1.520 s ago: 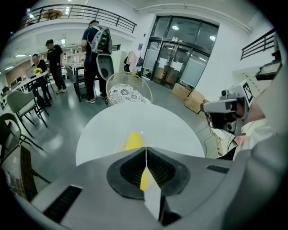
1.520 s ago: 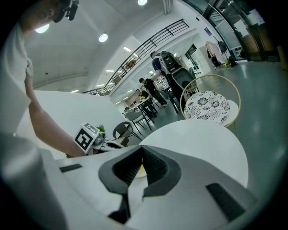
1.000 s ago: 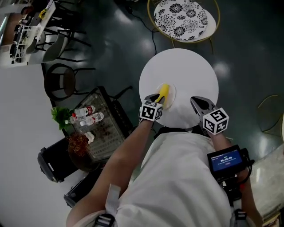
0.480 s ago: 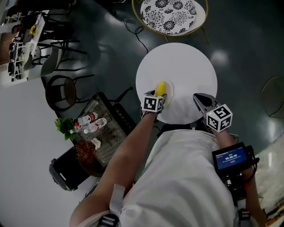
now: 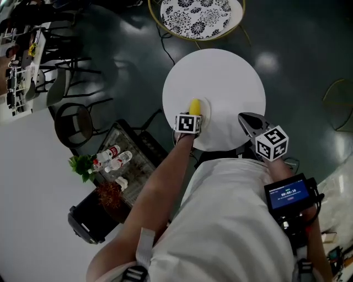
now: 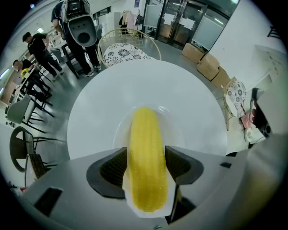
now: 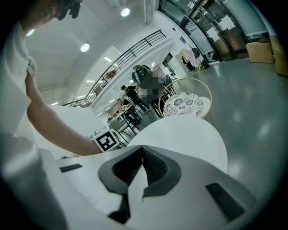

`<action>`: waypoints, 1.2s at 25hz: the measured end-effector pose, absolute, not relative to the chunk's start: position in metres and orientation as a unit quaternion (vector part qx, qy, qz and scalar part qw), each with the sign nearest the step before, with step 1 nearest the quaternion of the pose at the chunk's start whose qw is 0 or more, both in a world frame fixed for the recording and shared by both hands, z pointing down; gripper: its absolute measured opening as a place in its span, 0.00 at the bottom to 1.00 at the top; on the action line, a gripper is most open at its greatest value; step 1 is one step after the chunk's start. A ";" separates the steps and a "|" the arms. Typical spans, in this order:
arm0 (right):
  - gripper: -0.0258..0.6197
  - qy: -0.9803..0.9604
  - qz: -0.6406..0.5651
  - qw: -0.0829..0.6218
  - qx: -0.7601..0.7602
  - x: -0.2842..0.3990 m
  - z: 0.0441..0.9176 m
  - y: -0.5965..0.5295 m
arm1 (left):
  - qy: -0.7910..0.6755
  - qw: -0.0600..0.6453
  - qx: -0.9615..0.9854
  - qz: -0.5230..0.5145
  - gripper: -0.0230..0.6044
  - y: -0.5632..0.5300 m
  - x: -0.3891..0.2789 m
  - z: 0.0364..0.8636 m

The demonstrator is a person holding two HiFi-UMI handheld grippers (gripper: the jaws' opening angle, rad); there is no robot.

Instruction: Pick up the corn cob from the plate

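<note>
The left claw (image 6: 146, 153) pointed straight down with its jaws spread wide, one on each side of the corn cob (image 6: 145, 134). The cob lay lengthwise on the shallow white plate (image 6: 176, 128), near the desk's near-left edge. The pads flanked the cob closely but did not appear to be squeezing it.

The risk lay in the closing. The cob was round and slick-looking, so uneven pad contact could have rolled it or squirted it toward the far side. The grip also sat near the cob's near end, so the far end might have sagged on lifting. Jaw tips set too low could have nudged or caught the plate's rim.

The right claw (image 7: 143, 152) hung at the near right with jaws together, holding nothing.

The desk (image 5: 231, 82) was round, white and otherwise bare. It stood on a dark glossy floor (image 5: 298, 49), with a patterned seat (image 5: 196, 16) beyond its far edge and a rack of bottles (image 5: 113, 154) to the left.
</note>
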State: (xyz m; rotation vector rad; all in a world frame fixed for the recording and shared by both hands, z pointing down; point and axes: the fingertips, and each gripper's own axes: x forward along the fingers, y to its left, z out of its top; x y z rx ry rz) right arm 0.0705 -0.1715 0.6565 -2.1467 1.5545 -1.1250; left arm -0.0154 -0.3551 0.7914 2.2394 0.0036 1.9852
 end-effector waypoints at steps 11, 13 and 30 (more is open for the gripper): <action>0.05 0.529 -0.390 0.134 -0.741 0.069 0.660 -0.169 | 0.029 0.108 0.747 0.655 0.44 -0.348 -0.009 0.793; 0.05 0.528 -0.391 0.133 -0.742 0.069 0.660 -0.169 | 0.039 0.141 0.748 0.647 0.44 -0.344 -0.007 0.791; 0.05 0.529 -0.387 0.137 -0.743 0.073 0.662 -0.170 | 0.080 0.257 0.763 0.587 0.44 -0.304 0.003 0.759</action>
